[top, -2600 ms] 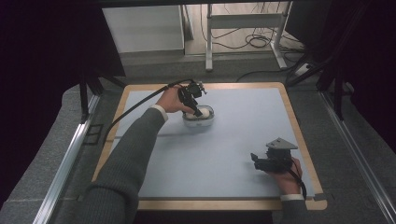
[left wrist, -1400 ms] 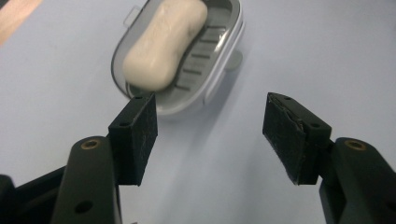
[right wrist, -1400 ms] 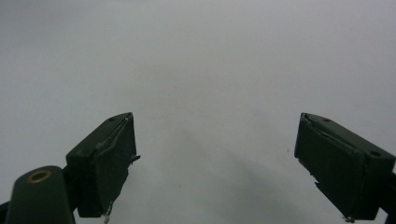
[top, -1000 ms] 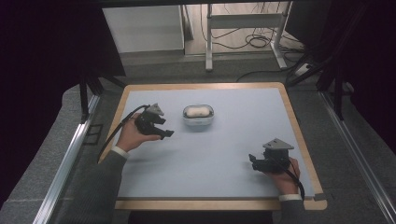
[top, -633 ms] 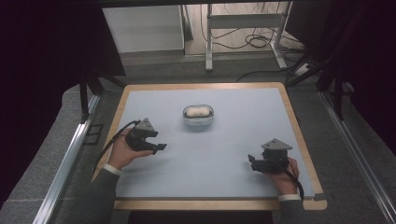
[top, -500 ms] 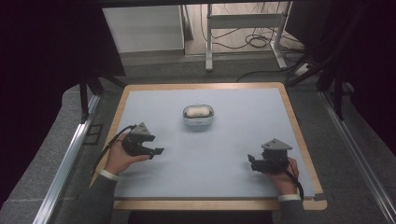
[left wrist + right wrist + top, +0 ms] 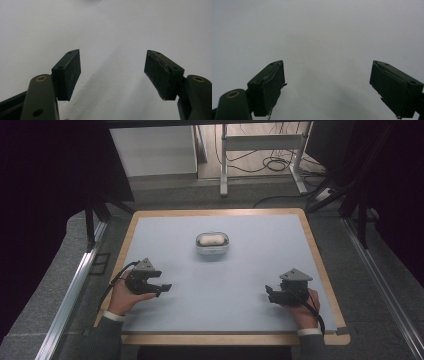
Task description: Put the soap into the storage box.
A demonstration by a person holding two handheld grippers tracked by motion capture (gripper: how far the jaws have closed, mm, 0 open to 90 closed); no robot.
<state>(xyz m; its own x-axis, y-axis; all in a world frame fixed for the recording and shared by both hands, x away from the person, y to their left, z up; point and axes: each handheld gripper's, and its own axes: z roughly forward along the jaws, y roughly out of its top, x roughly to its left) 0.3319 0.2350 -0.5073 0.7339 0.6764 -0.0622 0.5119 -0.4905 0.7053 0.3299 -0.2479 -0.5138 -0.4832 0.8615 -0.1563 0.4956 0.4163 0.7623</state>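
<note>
High view, L to R: left gripper point(image 7: 159, 288) rests near the mat's point(image 7: 250, 290) left edge, jaws spread, holding nothing. Small white dish point(image 7: 212, 242) sits mid-mat toward the far side, well apart from both. Right gripper point(image 7: 270, 296) rests near right edge, jaws spread & empty. Looks like a rest/between-steps pose; next move prob. needs a reach fwd to the dish.

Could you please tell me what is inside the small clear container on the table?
The clear container holds one pale, rounded white item that takes up most of it. What the item is, and anything beneath it, cannot be made out from the high view.
</note>
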